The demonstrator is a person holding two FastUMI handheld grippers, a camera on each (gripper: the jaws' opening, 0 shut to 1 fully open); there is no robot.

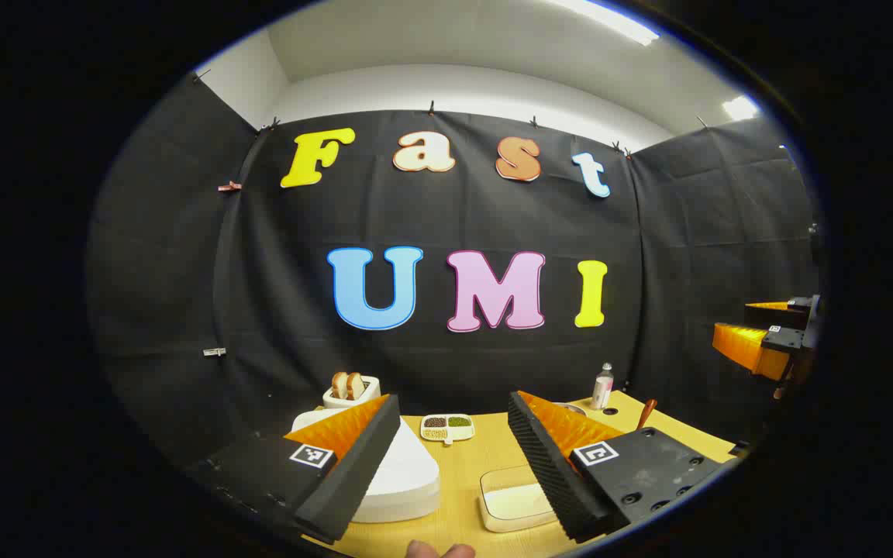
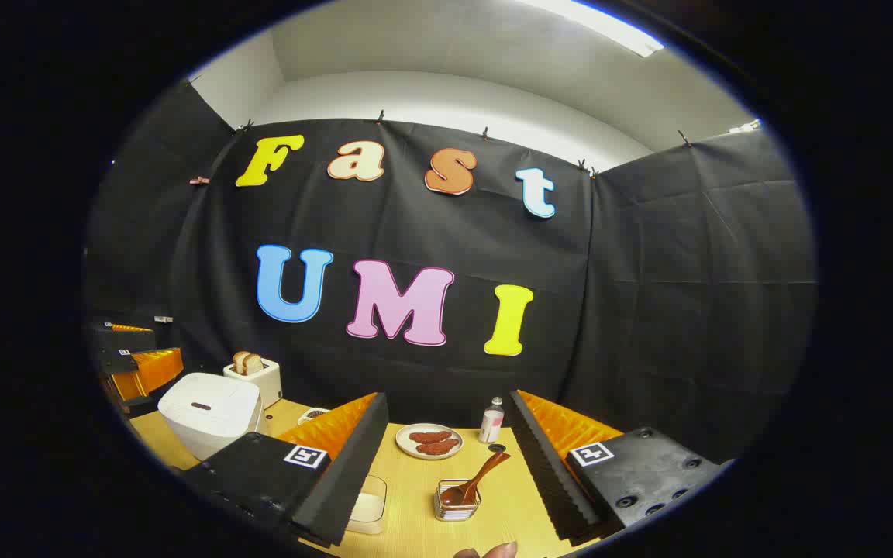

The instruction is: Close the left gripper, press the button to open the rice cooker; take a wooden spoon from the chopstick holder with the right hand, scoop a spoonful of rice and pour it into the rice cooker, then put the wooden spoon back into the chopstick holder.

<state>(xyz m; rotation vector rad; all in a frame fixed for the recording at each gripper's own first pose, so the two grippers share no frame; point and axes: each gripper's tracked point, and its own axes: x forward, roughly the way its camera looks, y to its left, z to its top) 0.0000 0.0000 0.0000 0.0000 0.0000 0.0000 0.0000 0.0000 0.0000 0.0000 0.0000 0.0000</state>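
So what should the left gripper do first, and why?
Probably shut the left gripper: its fingers stand wide apart above the table, and the rice cooker below them has its lid down. Shut fingers make one tip to press the cooker's button. The spoon waits in its holder.

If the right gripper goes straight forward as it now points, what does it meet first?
Probably the wooden spoon in its holder, which stands on the table between the open right gripper's fingers. The plate lies farther back. Depth is unclear; the gripper may pass above them.
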